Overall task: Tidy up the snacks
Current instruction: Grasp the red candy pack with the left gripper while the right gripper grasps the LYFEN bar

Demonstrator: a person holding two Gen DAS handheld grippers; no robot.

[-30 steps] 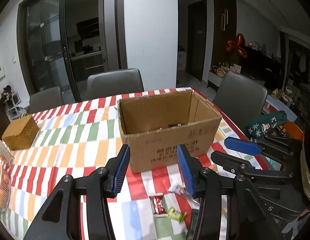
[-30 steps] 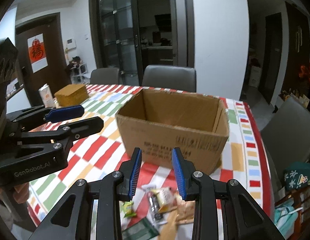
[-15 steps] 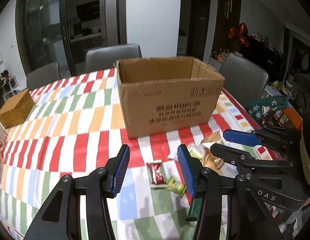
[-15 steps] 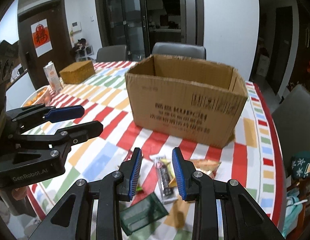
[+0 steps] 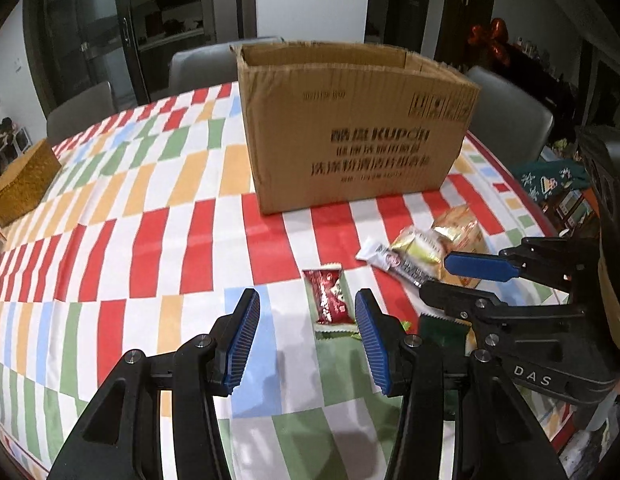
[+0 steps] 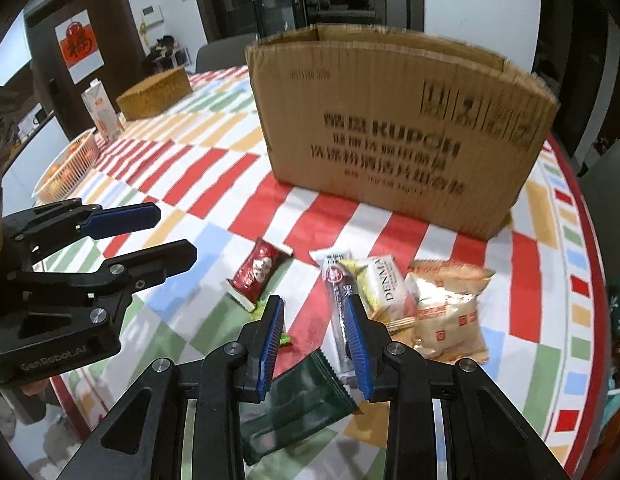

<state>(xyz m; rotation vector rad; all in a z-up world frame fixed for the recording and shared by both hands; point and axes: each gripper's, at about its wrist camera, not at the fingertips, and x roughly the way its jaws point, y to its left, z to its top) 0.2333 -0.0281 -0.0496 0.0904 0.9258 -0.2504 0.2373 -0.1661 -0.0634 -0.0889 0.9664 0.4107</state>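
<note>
Both grippers have dropped lower and closer to the tablecloth over the last second, so the cardboard box (image 5: 354,128) now looms large across the upper centre of each view and its inside no longer shows. Left gripper (image 5: 306,338) hangs with its blue pads spread apart and nothing between them; the red snack packet (image 5: 329,296) lies on the striped tablecloth (image 5: 150,240) just ahead of its tips, at centre frame. Right gripper (image 6: 314,342) is likewise released and empty, its pads parted above the loose snacks. Between and past its tips sit a dark green packet (image 6: 298,396) at lower centre, a long dark bar wrapper (image 6: 340,304), a pale DENMA packet (image 6: 390,288) and two golden biscuit packs (image 6: 446,312) to the right of centre, all on the cloth in front of the box. At upper left stand a woven box (image 6: 154,94), a carton (image 6: 100,110) and a fruit basket (image 6: 66,168).
</note>
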